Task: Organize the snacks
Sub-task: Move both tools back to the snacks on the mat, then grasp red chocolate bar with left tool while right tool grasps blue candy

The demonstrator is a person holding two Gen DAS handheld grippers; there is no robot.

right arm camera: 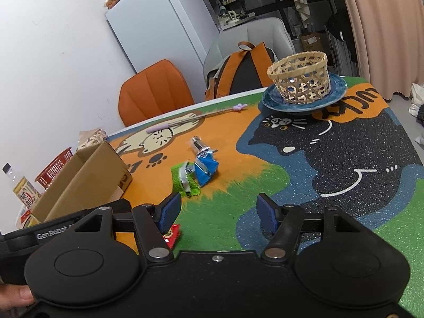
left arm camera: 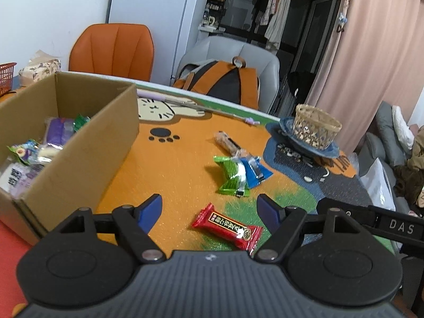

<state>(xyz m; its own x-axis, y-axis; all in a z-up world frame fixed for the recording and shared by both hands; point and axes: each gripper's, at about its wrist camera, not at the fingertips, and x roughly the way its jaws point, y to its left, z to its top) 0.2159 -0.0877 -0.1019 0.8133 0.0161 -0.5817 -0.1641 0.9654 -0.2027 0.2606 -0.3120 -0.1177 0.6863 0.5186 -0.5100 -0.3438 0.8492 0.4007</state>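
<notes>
My left gripper (left arm camera: 210,208) is open and empty, its fingers either side of a red snack bar (left arm camera: 228,230) lying on the mat. Beyond it lie a green packet (left arm camera: 232,176), a blue packet (left arm camera: 255,171) and a brown wrapped bar (left arm camera: 228,143). A cardboard box (left arm camera: 87,143) at the left holds several snack packets (left arm camera: 34,153). My right gripper (right arm camera: 218,210) is open and empty over the green part of the mat. The red bar's corner (right arm camera: 172,234) peeks past its left finger. The green packet (right arm camera: 184,179), blue packet (right arm camera: 205,168) and the box (right arm camera: 84,182) lie ahead.
A woven basket (right arm camera: 300,78) sits on a blue plate (right arm camera: 334,96) at the far right of the table. A long thin stick (right arm camera: 196,116) lies near the far edge. An orange chair (left arm camera: 114,51), a backpack (left arm camera: 225,82) on a grey chair and a red basket (right arm camera: 54,171) stand around.
</notes>
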